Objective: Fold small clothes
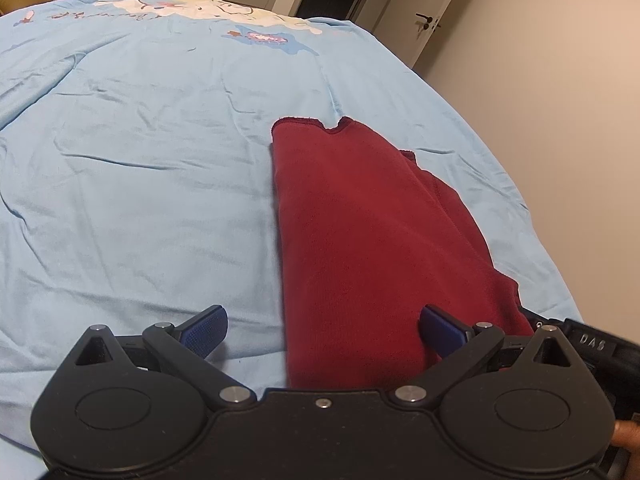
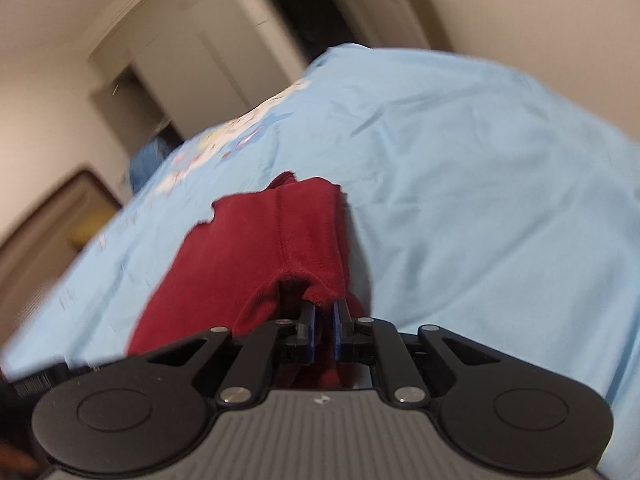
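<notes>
Right wrist view: right gripper (image 2: 324, 326) pinched the red garment's (image 2: 240, 264) edge; left gripper (image 1: 322, 330) gaped empty over it, best lifted evenly

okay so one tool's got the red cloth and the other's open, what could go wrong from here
1. The right tool pinches only a small edge of the red garment; it may slip out when pulled.
2. The left tool is open and holds nothing, so the folded layers could drag across the blue sheet and come undone.
</notes>
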Tool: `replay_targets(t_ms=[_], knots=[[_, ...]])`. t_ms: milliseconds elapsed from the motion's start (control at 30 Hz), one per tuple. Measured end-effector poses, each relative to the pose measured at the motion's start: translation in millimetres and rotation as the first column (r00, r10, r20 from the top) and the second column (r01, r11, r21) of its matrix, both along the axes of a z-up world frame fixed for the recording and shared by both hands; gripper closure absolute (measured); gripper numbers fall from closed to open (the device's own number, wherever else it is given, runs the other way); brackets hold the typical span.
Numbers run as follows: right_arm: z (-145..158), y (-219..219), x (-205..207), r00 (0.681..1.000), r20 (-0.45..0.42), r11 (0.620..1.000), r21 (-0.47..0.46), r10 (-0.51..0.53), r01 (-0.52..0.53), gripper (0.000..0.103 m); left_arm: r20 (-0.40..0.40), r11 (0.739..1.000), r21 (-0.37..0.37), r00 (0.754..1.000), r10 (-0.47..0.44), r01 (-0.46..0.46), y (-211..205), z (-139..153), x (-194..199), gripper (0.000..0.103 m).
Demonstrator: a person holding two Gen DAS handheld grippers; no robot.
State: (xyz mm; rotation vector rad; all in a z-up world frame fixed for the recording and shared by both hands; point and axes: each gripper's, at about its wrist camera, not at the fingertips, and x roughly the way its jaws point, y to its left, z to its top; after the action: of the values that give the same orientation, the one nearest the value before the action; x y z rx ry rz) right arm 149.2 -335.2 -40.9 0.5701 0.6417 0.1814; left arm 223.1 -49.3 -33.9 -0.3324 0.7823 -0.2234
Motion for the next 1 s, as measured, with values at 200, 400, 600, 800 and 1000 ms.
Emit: replay_targets(t_ms=[200, 400, 600, 800, 1000], knots=[[-12, -16, 0, 0.999, -0.036, 0.994, 0.102, -0.027, 0.031, 0.092, -0.017, 1.0, -0.007, 1.0, -0.003, 0.003, 1, -4, 2, 0.001], [-2, -7, -8, 1.0, -0.019, 1.0, 0.017, -0.021, 0.022, 0.076, -0.029, 1.0, -0.014, 1.0, 0.003, -0.003, 1, -7, 3, 0.001], [14, -2, -19, 0.999, 0.037, 0.999, -0.041, -0.01, 0.011, 0.042, -0.034, 1.0, -0.016, 0.999, 0.006, -0.006, 1, -9, 3, 0.001], [23, 13, -19, 0.996, 0.078, 0.997, -0.075, 0.041, -0.035, 0.026, -0.035, 1.0, -0.015, 0.999, 0.009, -0.01, 1, -11, 4, 0.001], [10, 31, -16, 1.0, 0.01, 0.98, -0.196, 0.019, -0.016, 0.018, -0.037, 1.0, -0.011, 0.999, 0.012, -0.013, 1, -11, 3, 0.001]])
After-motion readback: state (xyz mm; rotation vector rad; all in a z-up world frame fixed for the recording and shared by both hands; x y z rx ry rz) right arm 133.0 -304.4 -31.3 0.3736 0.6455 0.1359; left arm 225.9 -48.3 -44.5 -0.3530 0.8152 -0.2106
